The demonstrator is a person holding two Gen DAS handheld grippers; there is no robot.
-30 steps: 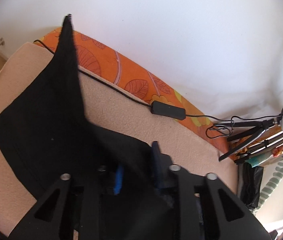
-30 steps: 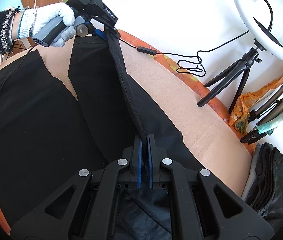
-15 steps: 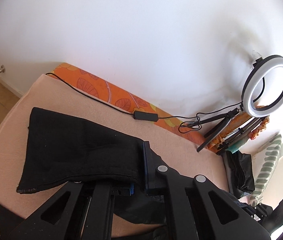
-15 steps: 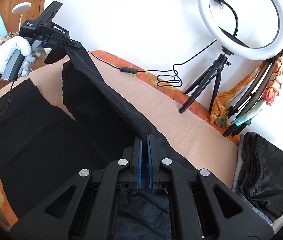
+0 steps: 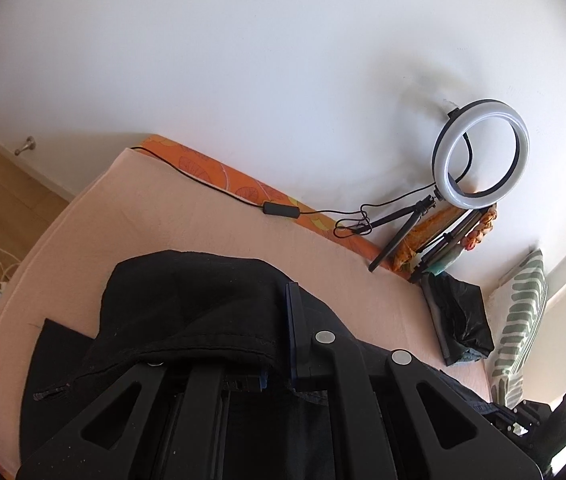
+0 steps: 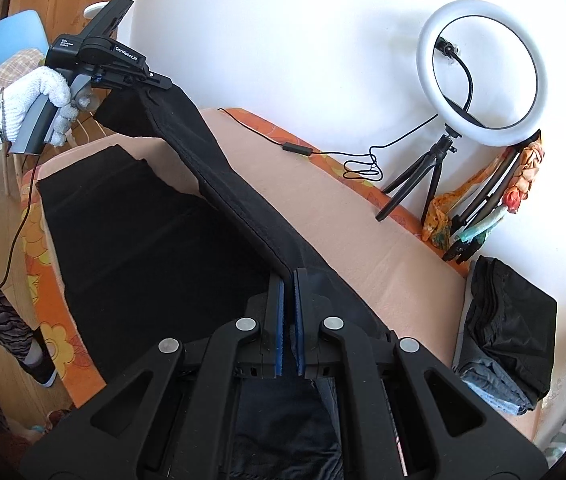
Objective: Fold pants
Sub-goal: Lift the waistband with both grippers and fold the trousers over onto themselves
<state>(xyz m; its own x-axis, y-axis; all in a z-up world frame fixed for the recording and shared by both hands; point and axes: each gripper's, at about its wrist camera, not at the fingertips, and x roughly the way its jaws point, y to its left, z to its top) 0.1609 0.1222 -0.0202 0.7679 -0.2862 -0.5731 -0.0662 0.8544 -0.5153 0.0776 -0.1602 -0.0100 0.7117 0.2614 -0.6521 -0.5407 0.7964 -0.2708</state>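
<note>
Black pants (image 6: 155,248) are lying spread over the peach blanket (image 6: 323,200) on the bed, one leg edge lifted taut in the air between the two grippers. The right gripper (image 6: 289,280) is pinching that seam, its blue-padded jaws pressed almost together on the cloth. The left gripper (image 6: 155,80), held by a white-gloved hand (image 6: 31,104), is clamping the far end of the same leg; in its own wrist view the left gripper (image 5: 279,340) is mostly draped by pant fabric (image 5: 187,308), one finger hidden, so the gap between the jaws is hard to read there. "GenRoboAI" is printed in white on the left gripper's body; smaller lettering beside it is too fine to read. A ring light (image 6: 483,72) on a small tripod is standing against the wall, its cable (image 6: 315,152) trailing along the orange floral mattress edge (image 6: 39,248). A pile of folded dark clothes (image 6: 511,332) is sitting at the bed's right end, partly cut off.
</note>
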